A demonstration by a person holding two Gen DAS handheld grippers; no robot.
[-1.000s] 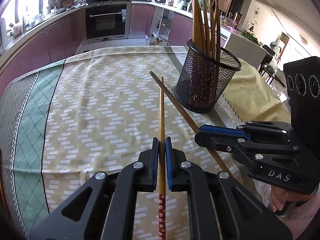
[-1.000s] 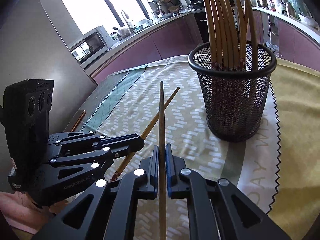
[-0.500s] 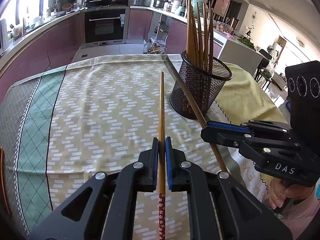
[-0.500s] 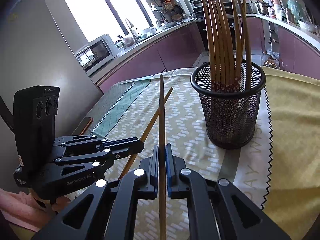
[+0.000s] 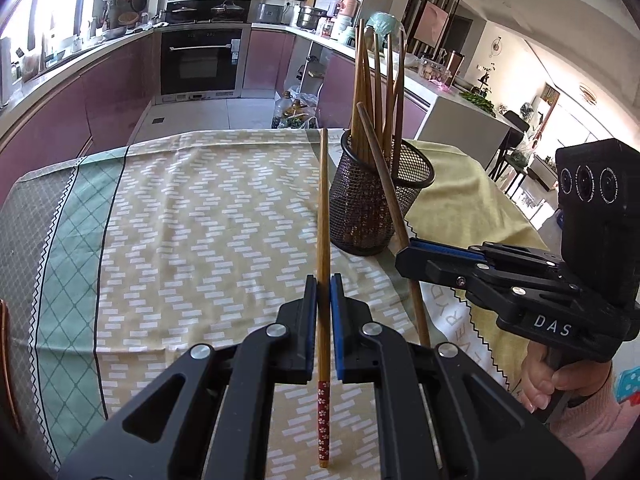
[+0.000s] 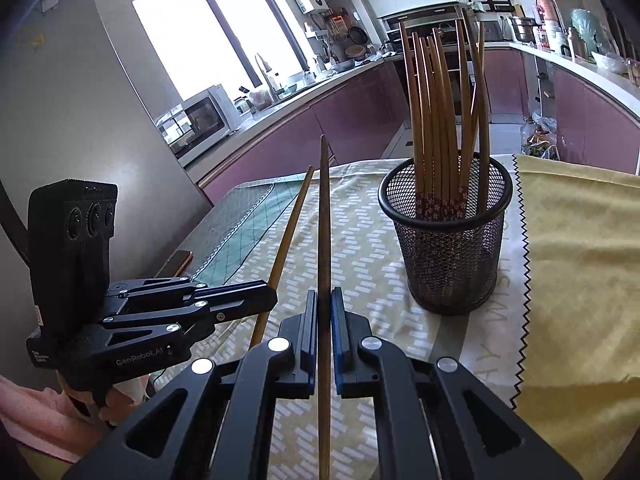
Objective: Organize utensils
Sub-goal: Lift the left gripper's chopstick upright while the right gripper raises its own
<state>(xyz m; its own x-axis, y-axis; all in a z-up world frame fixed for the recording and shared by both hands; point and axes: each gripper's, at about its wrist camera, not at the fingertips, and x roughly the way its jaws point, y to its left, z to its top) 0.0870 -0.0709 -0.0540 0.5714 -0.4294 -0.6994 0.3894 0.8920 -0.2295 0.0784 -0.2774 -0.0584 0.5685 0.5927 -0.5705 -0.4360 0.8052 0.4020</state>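
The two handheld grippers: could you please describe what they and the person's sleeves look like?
Both the left gripper and right gripper are matte black, with angular linked fingers, silver pivot screws and blue pads. Each carries a black box with three round lenses. White lettering reads "GenRobot.AI" on the left and "DAS" on the right. The sleeves are pink. No cables show.

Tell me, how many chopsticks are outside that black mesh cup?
2. One chopstick is clamped in the left hand-held gripper, the other chopstick in the right hand-held gripper, both near the mesh cup. The grippers hide some tablecloth, so another could lie unseen.
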